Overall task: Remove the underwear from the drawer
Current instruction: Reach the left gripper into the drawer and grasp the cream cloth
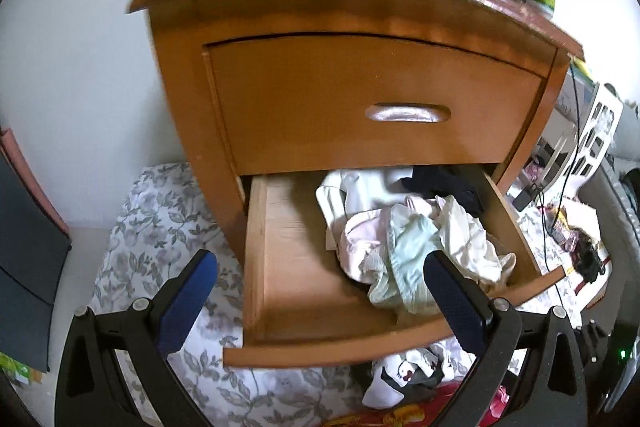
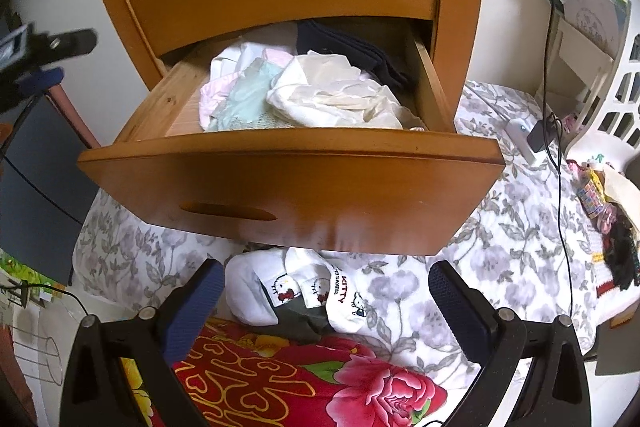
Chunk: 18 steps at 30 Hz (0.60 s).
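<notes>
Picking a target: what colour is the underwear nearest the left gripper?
Pale mint green underwear, clearest in the left wrist view.

Crumpled pastel underwear (image 1: 416, 247) heaped in open wooden drawer (image 1: 280, 267)

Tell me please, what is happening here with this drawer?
A person holds a tool in each hand at a wooden nightstand. Its lower drawer is pulled open, with a pile of underwear inside. The left tool is open above the drawer, one finger near the pale green piece. The right tool is open too, lower, in front of the drawer. Nothing is gripped yet.
</notes>
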{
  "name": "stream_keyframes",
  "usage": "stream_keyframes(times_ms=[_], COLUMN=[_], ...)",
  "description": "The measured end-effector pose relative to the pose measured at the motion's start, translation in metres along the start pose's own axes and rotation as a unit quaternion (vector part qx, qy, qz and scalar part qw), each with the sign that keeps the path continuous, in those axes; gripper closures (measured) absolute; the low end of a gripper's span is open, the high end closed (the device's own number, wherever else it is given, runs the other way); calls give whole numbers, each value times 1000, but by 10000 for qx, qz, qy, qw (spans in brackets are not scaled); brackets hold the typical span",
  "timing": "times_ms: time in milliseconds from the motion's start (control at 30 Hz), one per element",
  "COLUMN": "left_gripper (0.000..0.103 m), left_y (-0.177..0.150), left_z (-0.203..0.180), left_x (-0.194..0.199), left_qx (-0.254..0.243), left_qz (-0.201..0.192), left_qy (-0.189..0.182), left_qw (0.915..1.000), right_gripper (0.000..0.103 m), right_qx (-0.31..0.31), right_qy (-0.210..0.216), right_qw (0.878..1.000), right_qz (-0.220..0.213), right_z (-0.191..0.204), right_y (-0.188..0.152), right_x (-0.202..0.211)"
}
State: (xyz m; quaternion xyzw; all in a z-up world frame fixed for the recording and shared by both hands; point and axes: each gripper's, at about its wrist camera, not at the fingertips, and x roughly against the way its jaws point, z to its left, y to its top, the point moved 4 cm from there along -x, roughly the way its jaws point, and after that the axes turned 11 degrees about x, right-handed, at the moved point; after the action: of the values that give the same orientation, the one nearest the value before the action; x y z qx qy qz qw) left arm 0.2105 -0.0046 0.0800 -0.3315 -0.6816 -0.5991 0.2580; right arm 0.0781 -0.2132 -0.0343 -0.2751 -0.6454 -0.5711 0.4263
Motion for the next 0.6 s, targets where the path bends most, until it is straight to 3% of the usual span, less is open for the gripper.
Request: stream_keyframes(times_ms=[133, 500, 600], left_gripper=[1, 2, 14], left_y=[5, -4, -11], left_z=[-19, -93, -110], left_x=[-26, -81, -92], left_qx=[-209, -641, -652], left_qz=[317, 1139, 1360], left_qy=[-27, -559, -726], left_qw=[9993, 9898, 9859], right_gripper=[0, 0, 0], right_qx=[-27, -96, -127], right_qy=[42, 52, 27], right_qw=[10000, 9999, 9999], right_qz=[47, 98, 101], right_z=[-2, -8, -12], right_y=[-2, -3, -4], right_x=[-5, -13, -13])
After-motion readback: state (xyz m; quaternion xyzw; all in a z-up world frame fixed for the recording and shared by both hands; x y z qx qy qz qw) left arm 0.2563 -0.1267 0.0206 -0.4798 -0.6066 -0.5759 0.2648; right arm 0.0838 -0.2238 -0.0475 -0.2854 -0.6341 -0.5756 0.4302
